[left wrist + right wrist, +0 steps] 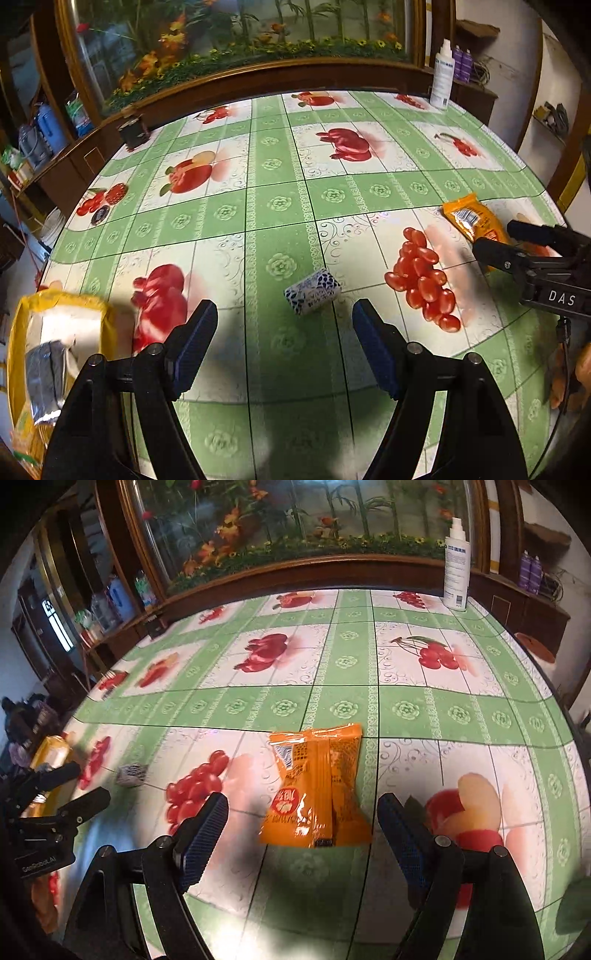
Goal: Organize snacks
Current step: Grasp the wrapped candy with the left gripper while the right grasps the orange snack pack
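Left gripper (284,339): its jaws are held wide apart and nothing is clamped; it is aimed steeply down at the tabletop (332,206).
Small blue-and-white packet (312,291): it lies flat just ahead of the left gripper, roughly centred between the pads but beyond the tips, and is not touched.
Right gripper (301,830): its jaws are spread wide and empty, with the orange snack pouch (317,790) lying flat between and just ahead of the pads; no contact is seen.
Yellow bag (55,350): it stands open to the left of the left gripper, at the tabletop edge, with wrapped items visible inside; it is judged to be the collecting place.
Risk, small packet: it is low and rounded, so it could be pushed forward or rolled aside if the pads are closed before they are lowered around it.
Risk, orange pouch: the film is thin and glossy, so a pinch at the flat face could slip off or crush the contents; the pouch could also be skated along the smooth cloth by one pad landing first.
Risk, bag: it is soft and close to the edge, and could be knocked over or off by the left gripper swinging towards it.
Risk, crowding: the two grippers work near each other, so a collision is possible if both are carried to the bag at once.
Spray bottle (457,565): it stands far ahead of the right gripper and is judged to be out of harm's way.
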